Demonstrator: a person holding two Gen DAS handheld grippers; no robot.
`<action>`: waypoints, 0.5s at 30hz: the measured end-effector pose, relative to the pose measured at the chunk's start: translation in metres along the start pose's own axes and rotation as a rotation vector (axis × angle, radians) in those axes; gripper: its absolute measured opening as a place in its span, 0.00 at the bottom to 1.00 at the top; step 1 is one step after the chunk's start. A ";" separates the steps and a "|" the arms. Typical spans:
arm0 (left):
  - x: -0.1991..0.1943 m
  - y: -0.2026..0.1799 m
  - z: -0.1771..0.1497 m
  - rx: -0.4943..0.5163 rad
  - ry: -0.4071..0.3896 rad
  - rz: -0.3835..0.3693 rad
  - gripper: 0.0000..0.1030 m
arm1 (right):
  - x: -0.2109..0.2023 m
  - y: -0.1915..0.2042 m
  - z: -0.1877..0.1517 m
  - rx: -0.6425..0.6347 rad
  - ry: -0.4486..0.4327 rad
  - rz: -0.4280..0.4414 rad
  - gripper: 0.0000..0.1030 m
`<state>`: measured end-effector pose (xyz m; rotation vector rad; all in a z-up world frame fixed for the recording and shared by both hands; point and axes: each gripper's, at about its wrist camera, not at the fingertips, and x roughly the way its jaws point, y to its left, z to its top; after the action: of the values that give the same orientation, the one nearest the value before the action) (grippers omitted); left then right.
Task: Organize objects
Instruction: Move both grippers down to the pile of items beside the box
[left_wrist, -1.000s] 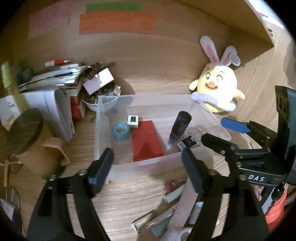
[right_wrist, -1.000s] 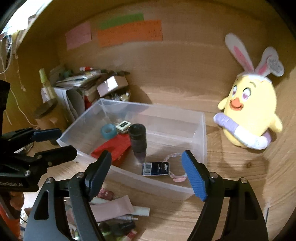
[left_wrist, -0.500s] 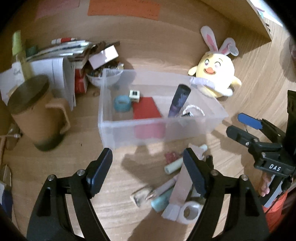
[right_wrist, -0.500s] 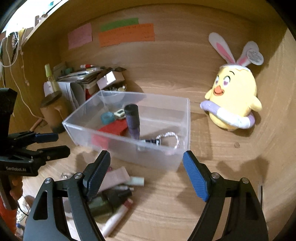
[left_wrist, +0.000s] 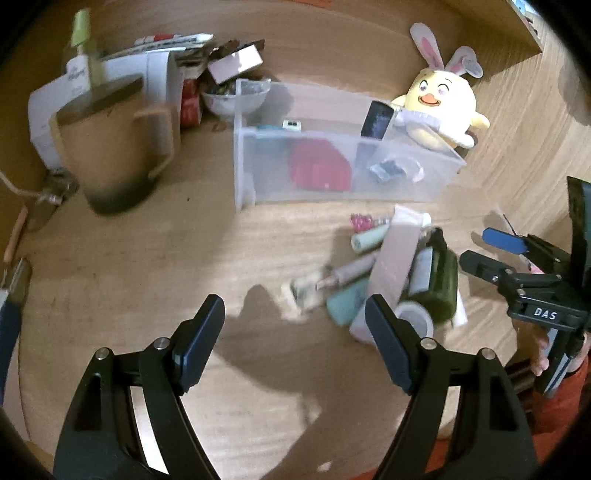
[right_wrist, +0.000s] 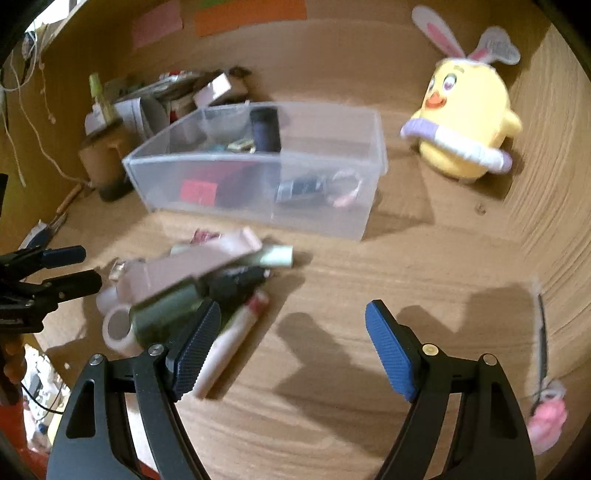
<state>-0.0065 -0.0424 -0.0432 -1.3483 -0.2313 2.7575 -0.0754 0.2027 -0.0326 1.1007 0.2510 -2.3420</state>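
Observation:
A clear plastic bin (left_wrist: 255, 166) (right_wrist: 371, 147) stands on the wooden desk, holding a red pouch (left_wrist: 319, 168), a dark cylinder (left_wrist: 376, 120) (right_wrist: 264, 129) and small items. In front of it lies a loose pile: a pink tube (left_wrist: 397, 258) (right_wrist: 192, 266), a dark green bottle (left_wrist: 439, 280) (right_wrist: 166, 310), a tape roll (left_wrist: 415, 317) (right_wrist: 116, 326) and pens. My left gripper (left_wrist: 295, 328) is open and empty, just left of the pile. My right gripper (right_wrist: 291, 343) is open and empty, with its left finger (right_wrist: 195, 343) over the pile's near end.
A yellow bunny plush (left_wrist: 439, 107) (right_wrist: 465, 125) sits right of the bin. A brown lidded mug (left_wrist: 110, 147) (right_wrist: 105, 158), stacked papers and a bowl (left_wrist: 234, 99) crowd the left back. A pink-tipped item (right_wrist: 546, 421) lies at the right edge.
Both grippers have pulled back and down from the bin toward the loose pile on the desk. Both stay open and empty.

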 end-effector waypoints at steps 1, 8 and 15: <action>-0.002 0.000 -0.004 -0.004 0.003 -0.004 0.76 | 0.002 0.001 -0.003 0.004 0.010 0.013 0.76; -0.004 -0.004 -0.026 -0.032 0.047 -0.041 0.76 | 0.012 0.009 -0.014 -0.012 0.049 0.028 0.76; -0.006 -0.026 -0.038 0.003 0.052 -0.060 0.76 | 0.015 0.008 -0.013 0.008 0.037 0.035 0.60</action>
<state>0.0266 -0.0133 -0.0575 -1.3872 -0.2604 2.6689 -0.0709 0.1950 -0.0520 1.1438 0.2337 -2.2960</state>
